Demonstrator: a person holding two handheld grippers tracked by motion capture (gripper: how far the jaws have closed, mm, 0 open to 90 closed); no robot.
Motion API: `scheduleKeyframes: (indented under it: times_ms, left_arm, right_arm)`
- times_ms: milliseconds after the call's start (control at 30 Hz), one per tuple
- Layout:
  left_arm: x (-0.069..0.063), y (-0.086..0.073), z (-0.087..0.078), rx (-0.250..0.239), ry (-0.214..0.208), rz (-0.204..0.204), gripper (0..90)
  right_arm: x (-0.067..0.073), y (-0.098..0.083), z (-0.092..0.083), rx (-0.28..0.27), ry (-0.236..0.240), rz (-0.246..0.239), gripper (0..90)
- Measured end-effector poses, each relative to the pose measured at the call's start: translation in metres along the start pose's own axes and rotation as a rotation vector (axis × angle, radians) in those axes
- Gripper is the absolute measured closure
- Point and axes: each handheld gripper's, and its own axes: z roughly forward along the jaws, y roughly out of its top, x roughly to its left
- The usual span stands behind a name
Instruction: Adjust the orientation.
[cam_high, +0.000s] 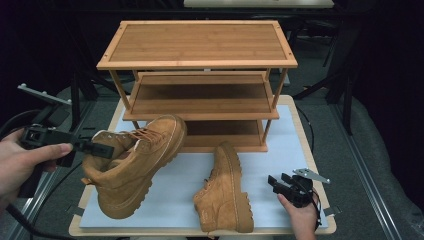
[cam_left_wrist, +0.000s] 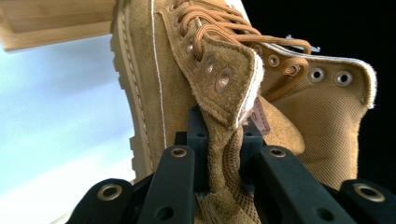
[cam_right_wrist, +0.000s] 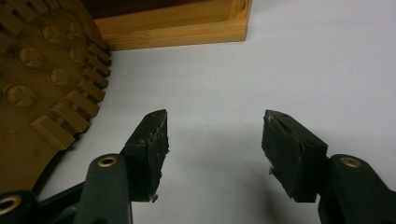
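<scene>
The left claw (cam_high: 102, 150) is clamped on the collar of the left boot (cam_high: 132, 165), which is held tilted with its toe raised toward the bamboo shoe rack (cam_high: 197, 60), presumably for shelving. The second boot (cam_high: 225, 192) lies on its side on the tabletop (cam_high: 280, 145). The right claw (cam_high: 280, 182) rests beside it with jaws spread and nothing between them, presumably in readiness.

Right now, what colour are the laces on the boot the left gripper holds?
Tan-orange, matching the suede of the boot; clearest in the left gripper view, where the laces cross above the clamped collar.

Three-tier bamboo rack (cam_high: 197, 64) at upper centre; second tan boot (cam_high: 225, 192) on its side, lower centre; pale, possibly blue, mat (cam_high: 280, 150) beneath.
</scene>
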Motion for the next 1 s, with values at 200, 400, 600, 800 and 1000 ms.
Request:
scheduleKeyframes:
  times_ms: [200, 400, 600, 800, 1000]
  left_arm:
    - [-0.001, 0.009, 0.007, -0.008, -0.017, 0.004, 81.2]
    - [-0.005, 0.026, 0.014, -0.061, -0.015, 0.011, 81.2]
    - [-0.003, 0.046, 0.028, -0.126, -0.01, -0.009, 81.2]
    - [0.007, 0.066, 0.043, -0.182, -0.009, -0.046, 81.2]
    - [0.015, 0.084, 0.058, -0.274, -0.005, -0.101, 81.0]
  right_arm:
    - [0.0, 0.0, 0.0, 0.0, 0.003, 0.0, 40.3]
    - [-0.001, 0.0, 0.0, 0.0, 0.001, 0.003, 40.3]
    - [-0.001, 0.0, 0.0, 0.018, 0.0, 0.002, 40.3]
    - [-0.001, 0.0, 0.001, 0.001, 0.007, 0.005, 40.4]
    - [-0.003, 0.0, 0.0, 0.022, 0.002, 0.01, 40.4]
